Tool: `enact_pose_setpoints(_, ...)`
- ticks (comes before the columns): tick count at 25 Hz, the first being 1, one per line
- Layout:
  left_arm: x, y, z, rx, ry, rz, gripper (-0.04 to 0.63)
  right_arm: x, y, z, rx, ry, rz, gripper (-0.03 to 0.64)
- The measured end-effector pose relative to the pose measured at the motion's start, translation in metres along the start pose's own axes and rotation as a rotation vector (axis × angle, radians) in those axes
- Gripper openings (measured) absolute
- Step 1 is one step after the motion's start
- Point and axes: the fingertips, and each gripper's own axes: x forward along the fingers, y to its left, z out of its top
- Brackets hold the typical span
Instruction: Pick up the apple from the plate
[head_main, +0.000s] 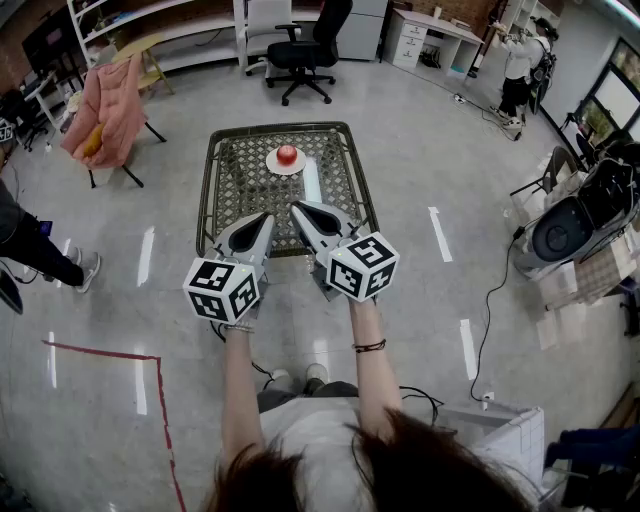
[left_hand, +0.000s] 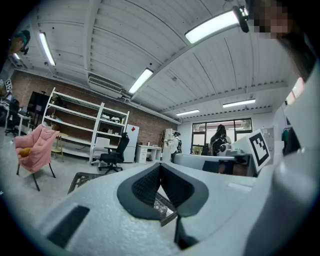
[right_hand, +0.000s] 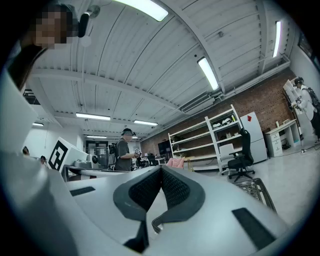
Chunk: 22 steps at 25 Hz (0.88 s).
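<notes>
A red apple (head_main: 287, 154) lies on a small white plate (head_main: 274, 166) at the far part of a low table (head_main: 216, 190) with a woven top. The person holds both grippers level over the table's near edge, well short of the plate. My left gripper (head_main: 265, 217) is shut with nothing between its jaws, and so is my right gripper (head_main: 297, 208). In the left gripper view the dark pads (left_hand: 150, 185) meet, and a corner of the table (left_hand: 82, 178) shows beyond them. The right gripper view shows closed pads (right_hand: 172, 190) and the table (right_hand: 255, 187) at the right. Neither gripper view shows the apple.
A black office chair (head_main: 305, 45) stands beyond the table. A pink coat (head_main: 105, 100) hangs over a chair at the left. Equipment and a cable (head_main: 570, 230) sit at the right, with another person (head_main: 520, 60) far back. Red tape (head_main: 100, 350) marks the floor.
</notes>
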Motion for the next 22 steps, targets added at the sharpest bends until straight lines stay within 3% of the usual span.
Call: enact_pose_setpoints(22, 0.031, -0.025, -0.014, -0.025, 0.004, -0.019, 0.011, -0.027, -0.034, 0.002, 0.021, -0.011, -0.023, 0.009)
